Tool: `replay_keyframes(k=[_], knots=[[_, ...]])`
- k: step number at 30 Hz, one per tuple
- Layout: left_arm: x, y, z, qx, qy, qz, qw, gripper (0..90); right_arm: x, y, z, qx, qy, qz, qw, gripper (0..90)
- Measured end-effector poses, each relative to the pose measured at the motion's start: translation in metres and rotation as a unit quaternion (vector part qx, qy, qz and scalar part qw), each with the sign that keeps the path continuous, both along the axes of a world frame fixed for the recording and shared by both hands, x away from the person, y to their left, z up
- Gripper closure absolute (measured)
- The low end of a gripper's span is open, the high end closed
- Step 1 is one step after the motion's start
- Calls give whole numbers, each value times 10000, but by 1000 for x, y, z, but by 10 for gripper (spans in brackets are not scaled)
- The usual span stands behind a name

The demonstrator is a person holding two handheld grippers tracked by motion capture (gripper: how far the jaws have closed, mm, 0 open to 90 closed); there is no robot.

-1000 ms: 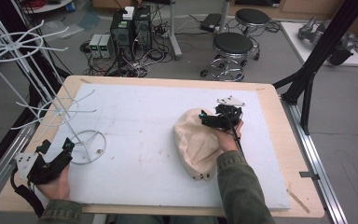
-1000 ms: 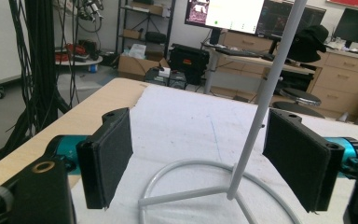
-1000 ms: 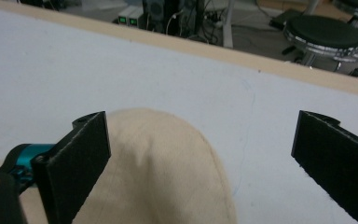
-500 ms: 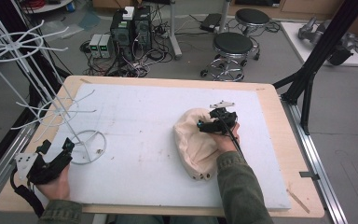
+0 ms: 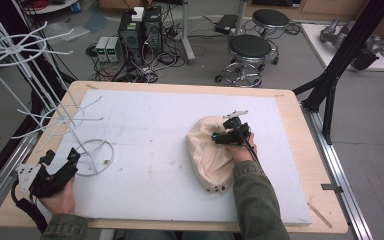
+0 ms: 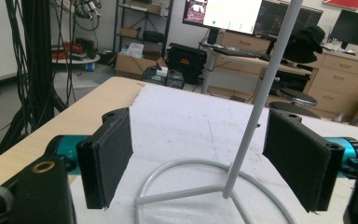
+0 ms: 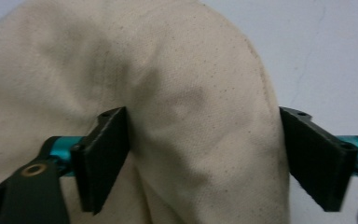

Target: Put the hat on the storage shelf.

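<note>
Now the right gripper (image 5: 219,136) sits with its jaws spread wide over a fold of the cream hat (image 5: 209,156), seemingly about to pinch it. The left gripper (image 5: 60,159), jaws apart, straddles the white rack (image 6: 256,112)'s pole, likely steadying next.

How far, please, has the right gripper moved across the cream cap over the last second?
Yes: the right gripper has slid leftward, farther onto the cream cap, which has stayed put.

The tall white wire rack (image 6: 256,100) ran off the top edge at twelve o'clock. The cream canvas cap (image 7: 177,116) was cropped at nine and six o'clock, its brim hidden.
</note>
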State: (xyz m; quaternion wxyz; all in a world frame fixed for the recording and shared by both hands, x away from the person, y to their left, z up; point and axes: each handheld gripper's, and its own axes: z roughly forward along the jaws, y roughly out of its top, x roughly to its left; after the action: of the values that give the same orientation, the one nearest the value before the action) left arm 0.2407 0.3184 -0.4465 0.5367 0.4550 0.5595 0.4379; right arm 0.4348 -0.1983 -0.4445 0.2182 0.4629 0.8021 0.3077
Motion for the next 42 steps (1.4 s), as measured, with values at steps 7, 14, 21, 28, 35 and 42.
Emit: replay_keyframes(k=[7, 14, 21, 28, 35, 42], knots=[[-1, 1, 0, -31, -5, 9, 10000, 238, -4, 4, 2, -226, -176, -46, 9996, 358], [-1, 2, 0, -36, 9, 46, 10000, 238, -8, 5, 9, -466, -386, -420, 9973, 633], [-1, 1, -1, -49, 10, 32, 10000, 238, -10, -5, 16, -28, -469, -660, 9967, 753], [-1, 1, -1, -51, 5, 23, 10000, 238, -12, -5, 15, 281, -559, -625, 9961, 780], [-1, 2, -1, -51, 26, 54, 10000, 239, -15, -12, 22, 632, -637, -581, 9943, 780], [-1, 2, -1, -58, 22, 29, 10000, 239, -23, -18, 35, 1170, -790, -289, 9896, 779]])
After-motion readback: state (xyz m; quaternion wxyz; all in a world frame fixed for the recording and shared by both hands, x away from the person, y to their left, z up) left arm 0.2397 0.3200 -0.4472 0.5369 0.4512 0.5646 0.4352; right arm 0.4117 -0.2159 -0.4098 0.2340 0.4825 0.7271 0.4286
